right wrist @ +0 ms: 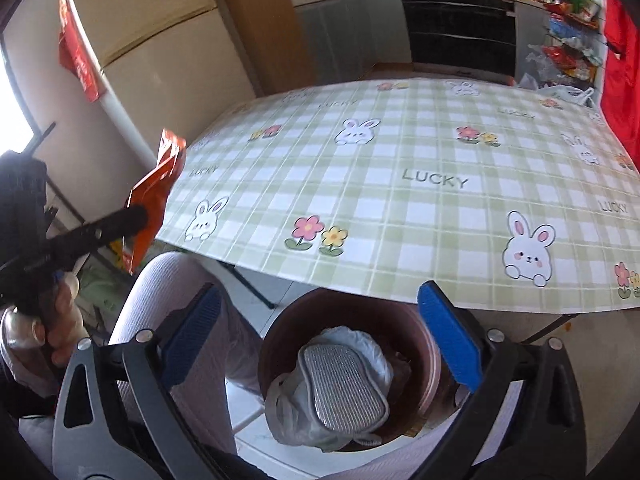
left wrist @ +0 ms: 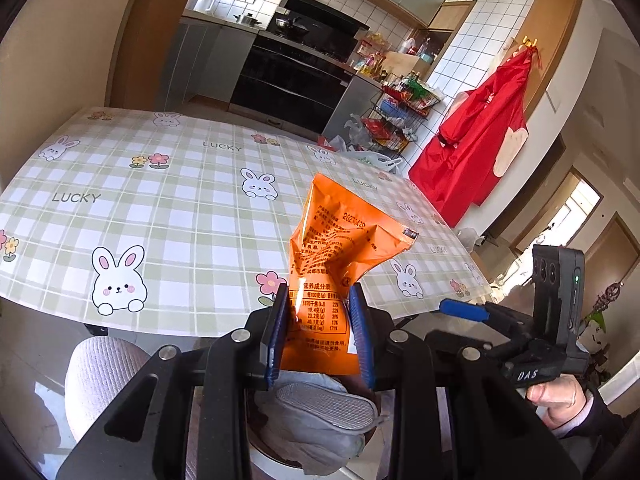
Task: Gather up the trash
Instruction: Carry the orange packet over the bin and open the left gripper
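I'm working both claws from afar, so I take everything relative to the brown bin (right wrist: 430,354) under the table edge.

Nearest first: right claw (right wrist: 320,344) hangs directly over the bin, jaws spread as wide as they go, nothing between them. Through the gap I see the bin's contents: a crumpled white plastic bag (right wrist: 360,344) w/ a grey mesh pad (right wrist: 344,384) on top. That claw looks done w/ its load, so I'd pull it clear of the bin mouth before bringing anything else in.

Left claw (left wrist: 320,328) is clamped narrow on the orange snack wrapper (left wrist: 332,264), blue pads (left wrist: 362,344) pressing its lower printed part. In the left wrist view the wrapper's bottom edge sits just above the bin contents; from the right wrist view the wrapper (right wrist: 154,196) is off to the left of the bin, beside the chair (right wrist: 160,292), not over the mouth. I can't tell exactly how far off.

To do this drop well, I judge: move the left claw sideways until the wrapper is fully over the bin opening, lower it so the bottom edge is inside the rim, then release. It's light and crinkly, so a high drop could flutter onto the floor.

Wrapper's long axis runs roughly along the claw's pointing line, rising up and away; the crumpled top end points toward the table (left wrist: 168,216) beyond, and the flat bottom end points back at the bin.

Farthest, past the bin: the checked tabletop, w/ no trash visible on it in either view.
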